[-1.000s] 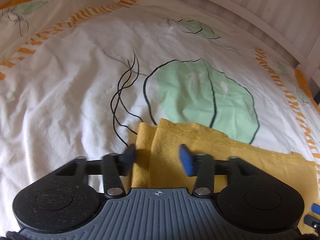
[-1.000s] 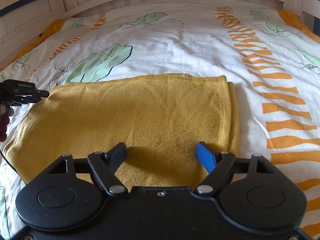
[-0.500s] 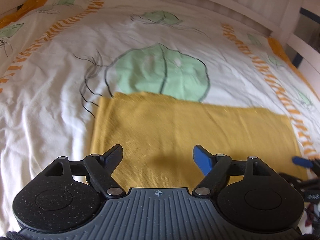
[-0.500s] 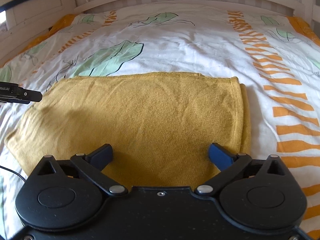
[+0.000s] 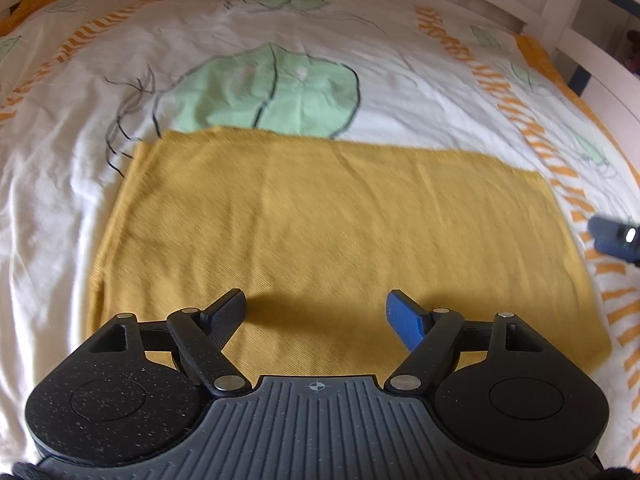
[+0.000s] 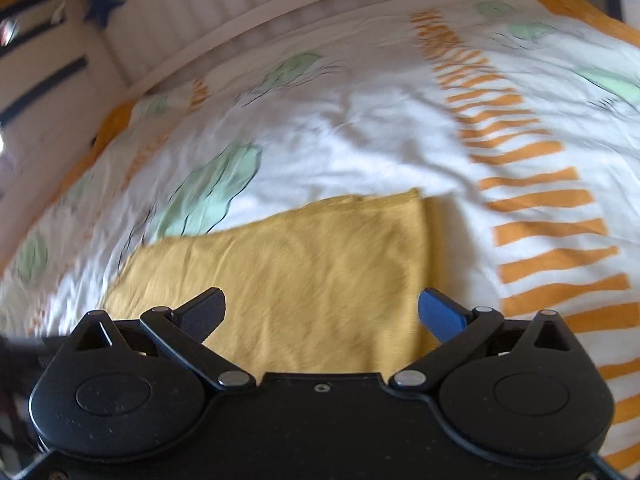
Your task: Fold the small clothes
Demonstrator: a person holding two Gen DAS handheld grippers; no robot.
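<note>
A mustard-yellow knitted garment [image 5: 320, 232] lies folded flat as a wide rectangle on the bed cover [image 5: 80, 160]. My left gripper [image 5: 316, 312] hovers over its near edge, open, with nothing between the black and blue fingers. In the right wrist view the garment [image 6: 312, 272] shows a second layer peeking out along its right side [image 6: 434, 240]. My right gripper [image 6: 320, 308] stands open wide above the near right part of the cloth, nothing gripped. One tip of the right gripper [image 5: 616, 238] shows at the right edge of the left wrist view, off the cloth.
The white bed cover [image 6: 360, 140] carries green leaf prints and orange stripe bands. A white slatted bed rail [image 6: 280, 20] runs along the far side, with a blue star [image 6: 104, 2] on the frame at the left. Another rail post [image 5: 560, 8] stands at the far right.
Both grippers' jaws have spread wider. The left one shifted from the garment's left corner to its middle. The right one lifted and rolled, tilting its view.
</note>
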